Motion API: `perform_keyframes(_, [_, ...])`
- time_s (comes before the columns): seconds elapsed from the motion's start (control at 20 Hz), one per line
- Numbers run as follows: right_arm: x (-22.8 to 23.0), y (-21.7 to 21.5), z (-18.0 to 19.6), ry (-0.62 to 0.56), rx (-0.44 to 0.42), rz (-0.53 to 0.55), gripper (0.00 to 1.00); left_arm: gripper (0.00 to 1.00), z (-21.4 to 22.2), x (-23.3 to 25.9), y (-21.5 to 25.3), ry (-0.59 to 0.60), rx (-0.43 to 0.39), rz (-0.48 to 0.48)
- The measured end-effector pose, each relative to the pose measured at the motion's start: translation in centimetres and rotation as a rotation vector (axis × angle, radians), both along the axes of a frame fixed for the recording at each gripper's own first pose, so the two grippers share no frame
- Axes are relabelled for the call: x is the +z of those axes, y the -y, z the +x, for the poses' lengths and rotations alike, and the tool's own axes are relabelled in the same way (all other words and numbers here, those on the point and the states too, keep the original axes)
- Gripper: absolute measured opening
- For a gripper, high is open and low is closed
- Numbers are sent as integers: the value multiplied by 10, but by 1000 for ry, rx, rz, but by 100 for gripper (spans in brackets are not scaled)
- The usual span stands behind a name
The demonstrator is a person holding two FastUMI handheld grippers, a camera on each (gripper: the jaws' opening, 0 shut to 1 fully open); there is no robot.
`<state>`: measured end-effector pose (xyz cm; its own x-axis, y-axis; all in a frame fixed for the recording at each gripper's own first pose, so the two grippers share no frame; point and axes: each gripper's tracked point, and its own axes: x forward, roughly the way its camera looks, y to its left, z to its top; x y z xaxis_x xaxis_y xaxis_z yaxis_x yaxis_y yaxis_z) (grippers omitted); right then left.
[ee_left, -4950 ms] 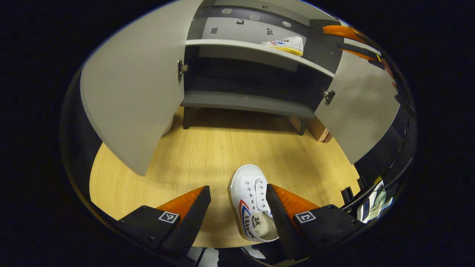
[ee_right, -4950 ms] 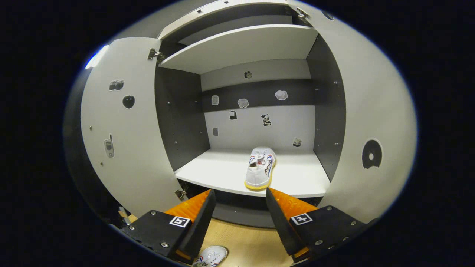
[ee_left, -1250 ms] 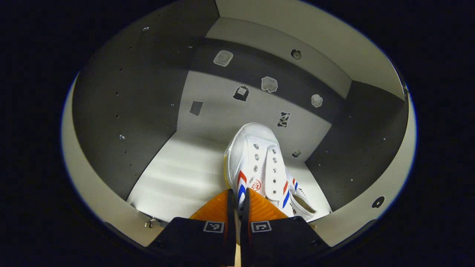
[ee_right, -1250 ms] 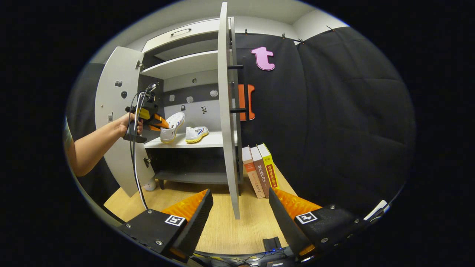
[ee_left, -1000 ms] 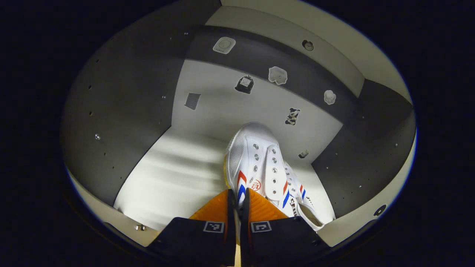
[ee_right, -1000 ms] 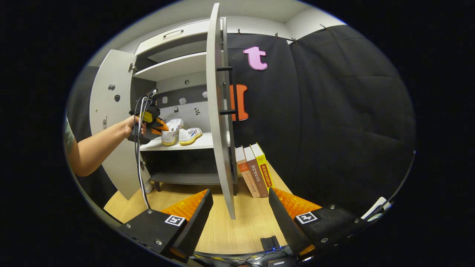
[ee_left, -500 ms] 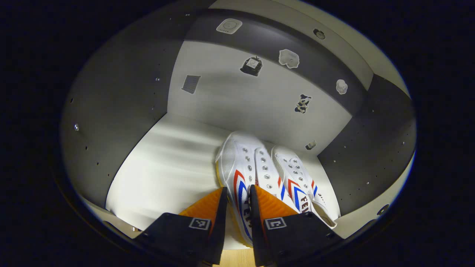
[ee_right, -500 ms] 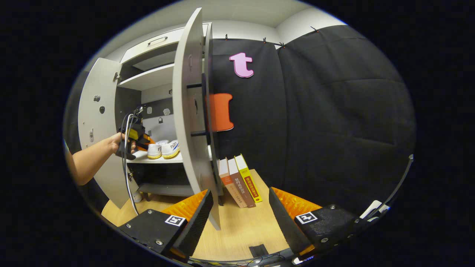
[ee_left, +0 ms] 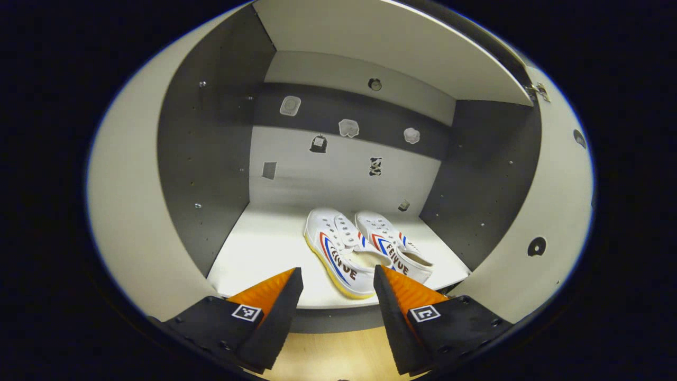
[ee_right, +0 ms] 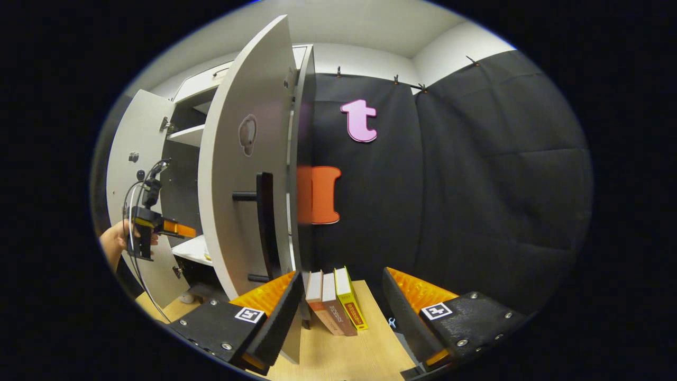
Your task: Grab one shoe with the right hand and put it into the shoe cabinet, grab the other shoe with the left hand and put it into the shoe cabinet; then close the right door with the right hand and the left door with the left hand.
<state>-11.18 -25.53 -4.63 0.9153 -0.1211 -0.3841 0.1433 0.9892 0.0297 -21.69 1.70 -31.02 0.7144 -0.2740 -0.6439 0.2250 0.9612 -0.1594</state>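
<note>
Two shoes (ee_left: 365, 248): side by side on the shelf (ee_left: 254, 254), just ahead of the left gripper (ee_left: 334, 288)
Left gripper: spread, empty
Right gripper (ee_right: 341, 301): spread, empty, right door (ee_right: 240, 174) beside its left finger

Brand lettering "FEIYUE" on the sides of both white shoes (ee_left: 365, 247).

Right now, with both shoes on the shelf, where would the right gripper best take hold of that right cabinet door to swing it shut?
Probably by the dark vertical bar handle on the right door. It stands off the door's outer face on short posts, leaving a gap for a finger. The open right gripper sits just below it, so coming from the outer face, fingers straddling the bar sideways, looks simplest.
</note>
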Motion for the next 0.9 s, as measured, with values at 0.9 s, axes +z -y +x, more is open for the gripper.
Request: perform_keyframes(0.9, [16, -162, 50, 65, 450, 87, 60, 97, -155, 145, -92, 232, 30, 73])
